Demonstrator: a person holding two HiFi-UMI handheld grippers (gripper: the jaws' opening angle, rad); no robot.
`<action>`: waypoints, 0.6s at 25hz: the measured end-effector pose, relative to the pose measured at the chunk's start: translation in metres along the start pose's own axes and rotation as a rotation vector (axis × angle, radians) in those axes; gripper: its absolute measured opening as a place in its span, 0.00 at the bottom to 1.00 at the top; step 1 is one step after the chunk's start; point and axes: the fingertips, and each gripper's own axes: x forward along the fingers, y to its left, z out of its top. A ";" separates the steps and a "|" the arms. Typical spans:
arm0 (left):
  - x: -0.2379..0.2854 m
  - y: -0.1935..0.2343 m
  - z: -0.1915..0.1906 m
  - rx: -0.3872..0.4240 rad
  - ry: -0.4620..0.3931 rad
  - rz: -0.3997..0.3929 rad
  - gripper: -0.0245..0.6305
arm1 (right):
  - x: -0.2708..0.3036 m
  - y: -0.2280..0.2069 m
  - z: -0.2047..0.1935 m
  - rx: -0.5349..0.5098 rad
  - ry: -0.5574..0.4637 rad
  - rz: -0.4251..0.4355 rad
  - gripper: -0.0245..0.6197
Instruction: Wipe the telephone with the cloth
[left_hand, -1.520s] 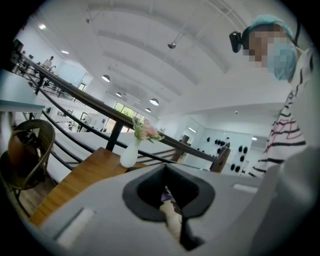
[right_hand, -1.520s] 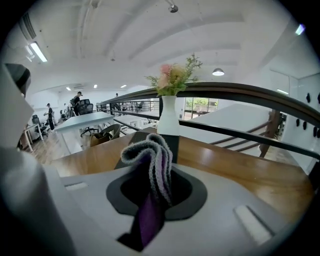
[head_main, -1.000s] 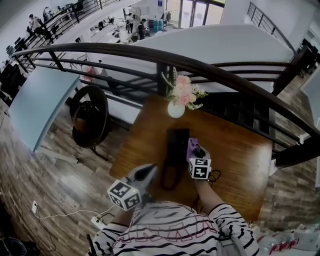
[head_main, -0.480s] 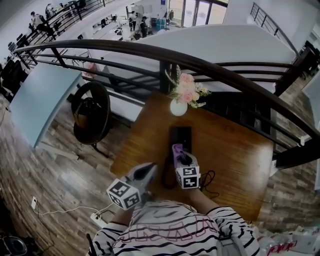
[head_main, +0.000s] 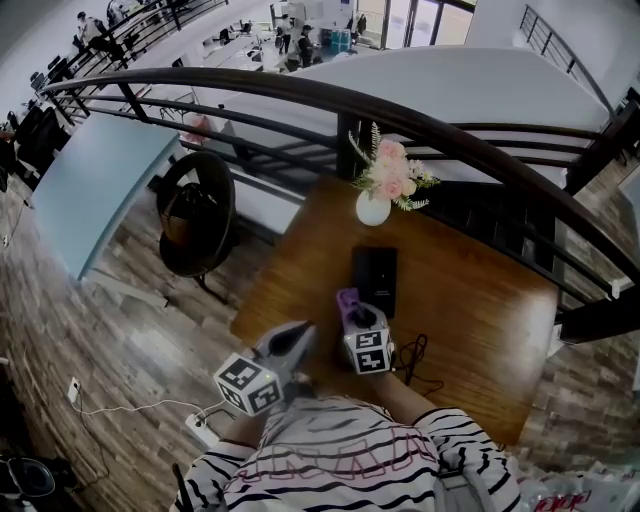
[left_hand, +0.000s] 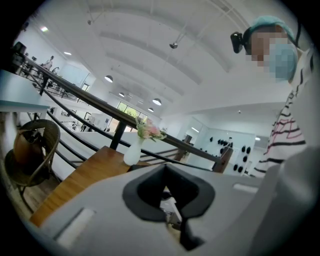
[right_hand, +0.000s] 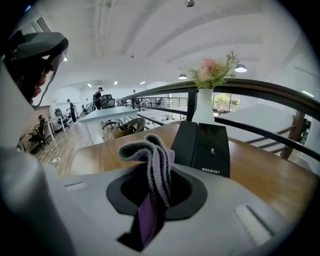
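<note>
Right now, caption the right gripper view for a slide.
Right gripper holds a purple cloth, black telephone ahead on wooden table.

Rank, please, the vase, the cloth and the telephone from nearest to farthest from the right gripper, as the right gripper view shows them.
1. cloth: clamped in the jaws of the right gripper, touching it.
2. telephone: flat on the table, just ahead and slightly right.
3. vase: beyond the telephone, at the table's far edge by the railing.
</note>
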 end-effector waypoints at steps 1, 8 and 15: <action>0.000 0.000 0.000 0.000 0.001 0.000 0.04 | -0.001 -0.002 0.000 0.001 -0.002 -0.002 0.12; 0.011 -0.006 -0.003 0.000 0.019 -0.038 0.04 | -0.018 -0.037 -0.015 0.063 0.001 -0.083 0.12; 0.027 -0.015 -0.007 0.004 0.037 -0.081 0.04 | -0.043 -0.095 -0.030 0.098 0.014 -0.211 0.12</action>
